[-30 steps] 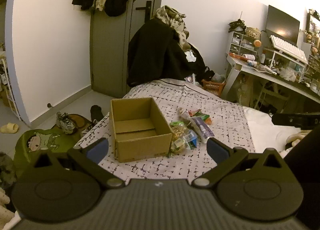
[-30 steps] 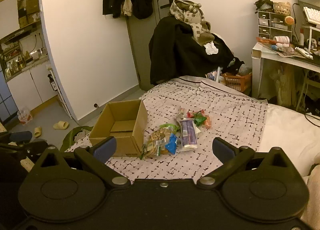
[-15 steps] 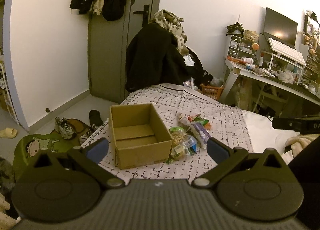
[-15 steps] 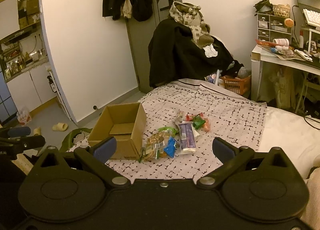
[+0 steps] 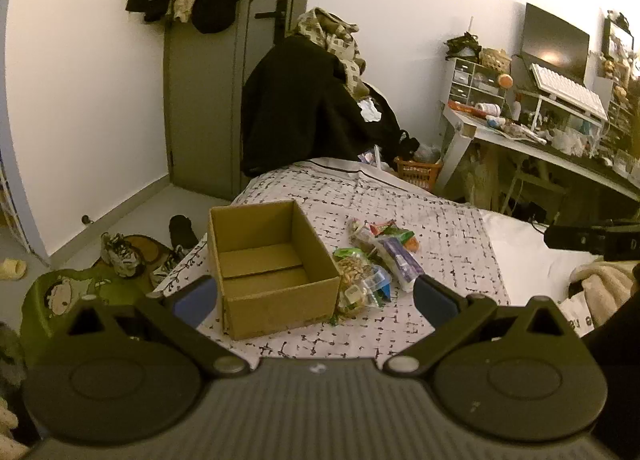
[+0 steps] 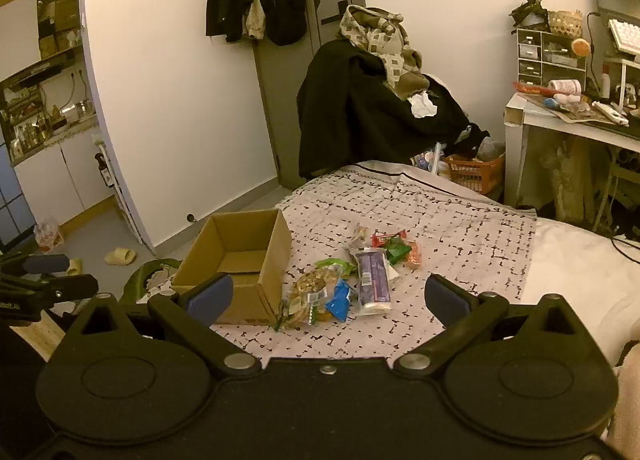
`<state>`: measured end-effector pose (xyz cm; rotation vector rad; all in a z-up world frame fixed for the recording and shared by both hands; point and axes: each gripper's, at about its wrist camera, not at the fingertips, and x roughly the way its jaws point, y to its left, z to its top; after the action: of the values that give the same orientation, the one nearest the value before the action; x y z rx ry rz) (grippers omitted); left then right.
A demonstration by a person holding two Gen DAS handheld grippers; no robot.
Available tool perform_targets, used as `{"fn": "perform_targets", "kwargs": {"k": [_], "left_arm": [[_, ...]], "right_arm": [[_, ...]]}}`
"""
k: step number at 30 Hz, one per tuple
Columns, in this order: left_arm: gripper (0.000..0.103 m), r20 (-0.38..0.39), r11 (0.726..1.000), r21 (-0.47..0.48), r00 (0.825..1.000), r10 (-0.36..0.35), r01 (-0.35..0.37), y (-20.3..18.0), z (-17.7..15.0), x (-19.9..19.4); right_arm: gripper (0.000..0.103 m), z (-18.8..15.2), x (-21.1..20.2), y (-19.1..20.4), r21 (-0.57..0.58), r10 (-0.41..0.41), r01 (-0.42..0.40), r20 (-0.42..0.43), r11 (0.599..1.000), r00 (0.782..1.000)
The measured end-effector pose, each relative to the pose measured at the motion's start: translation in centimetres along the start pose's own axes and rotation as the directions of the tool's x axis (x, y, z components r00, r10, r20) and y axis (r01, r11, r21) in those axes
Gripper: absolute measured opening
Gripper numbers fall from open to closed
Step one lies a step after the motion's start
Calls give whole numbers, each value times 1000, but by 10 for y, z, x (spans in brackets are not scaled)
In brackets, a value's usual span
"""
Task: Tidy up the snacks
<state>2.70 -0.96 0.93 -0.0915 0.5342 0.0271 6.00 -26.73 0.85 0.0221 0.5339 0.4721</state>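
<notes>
An open, empty cardboard box (image 5: 268, 260) (image 6: 240, 256) sits on the patterned bedspread (image 5: 432, 219). A pile of snack packets (image 5: 376, 260) (image 6: 352, 276) lies just right of it: a clear bag of nuts (image 6: 308, 292), a purple bar (image 6: 374, 276), a green and a red packet (image 6: 394, 246). My left gripper (image 5: 314, 298) is open and empty, well short of the box. My right gripper (image 6: 326, 296) is open and empty, short of the snacks. Each gripper shows at the edge of the other's view.
A chair heaped with dark clothes (image 5: 312, 107) stands beyond the bed's foot. An orange basket (image 6: 474, 171) and a cluttered white desk (image 6: 576, 119) are at the right. Shoes (image 5: 120, 256) and a green cushion (image 5: 60, 296) lie on the floor at the left.
Both grippers have shifted slightly, so the box and snacks sit a little higher and farther left in both views. Both stay open and empty.
</notes>
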Motion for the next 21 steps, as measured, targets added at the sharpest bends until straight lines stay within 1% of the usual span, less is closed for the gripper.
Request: {"fn": "perform_targets", "kwargs": {"k": [4, 7, 11, 18, 21], "left_arm": [[103, 8, 1000, 29, 1000, 3, -3, 0, 3, 6], [103, 3, 1000, 15, 1000, 1, -1, 5, 5, 12], [103, -6, 1000, 17, 1000, 6, -6, 10, 8, 21], [103, -14, 1000, 29, 1000, 2, -1, 9, 12, 37], [103, -18, 999, 34, 1000, -8, 9, 8, 14, 46]], "right_arm": [[103, 0, 3, -2, 4, 4, -4, 0, 1000, 1000], [102, 1, 6, -4, -8, 19, -19, 1, 1000, 1000], [102, 1, 14, -9, 8, 16, -16, -12, 1000, 1000], [102, -2, 26, -11, -1, 9, -9, -27, 1000, 1000], [101, -3, 31, -13, -2, -11, 11, -27, 1000, 1000]]}}
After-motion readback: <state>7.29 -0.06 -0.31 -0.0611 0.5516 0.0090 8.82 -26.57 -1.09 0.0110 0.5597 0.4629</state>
